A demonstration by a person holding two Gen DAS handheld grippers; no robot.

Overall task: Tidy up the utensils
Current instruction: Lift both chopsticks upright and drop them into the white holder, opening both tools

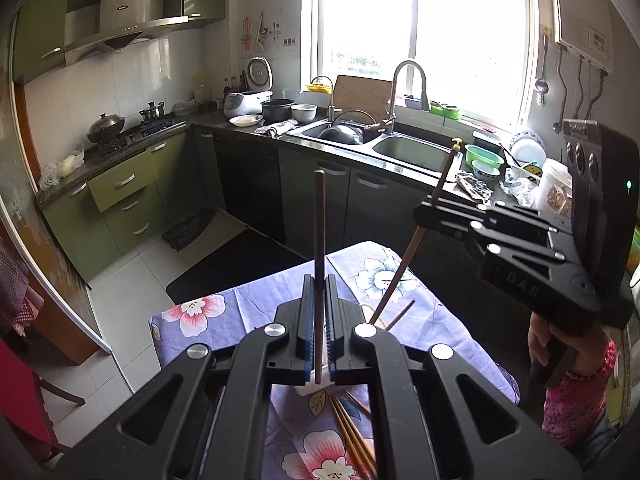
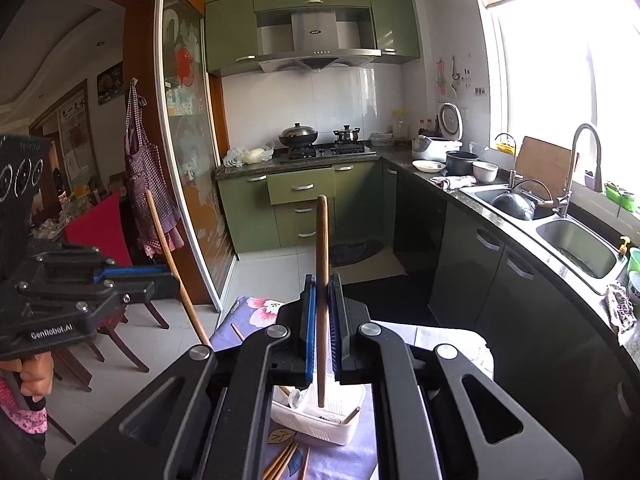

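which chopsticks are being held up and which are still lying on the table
Two are held upright: one in the left tongs, one in the right tongs. The loose chopsticks lie flat on the floral cloth.

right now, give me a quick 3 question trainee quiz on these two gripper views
1. True or false: the left gripper is shut on a dark brown wooden chopstick.
2. What does the right gripper hold? A) metal spoon B) brown wooden chopstick C) nothing
3. Which container sits on the purple floral tablecloth below the right gripper?

Key: 1 true; 2 B; 3 the white plastic basket
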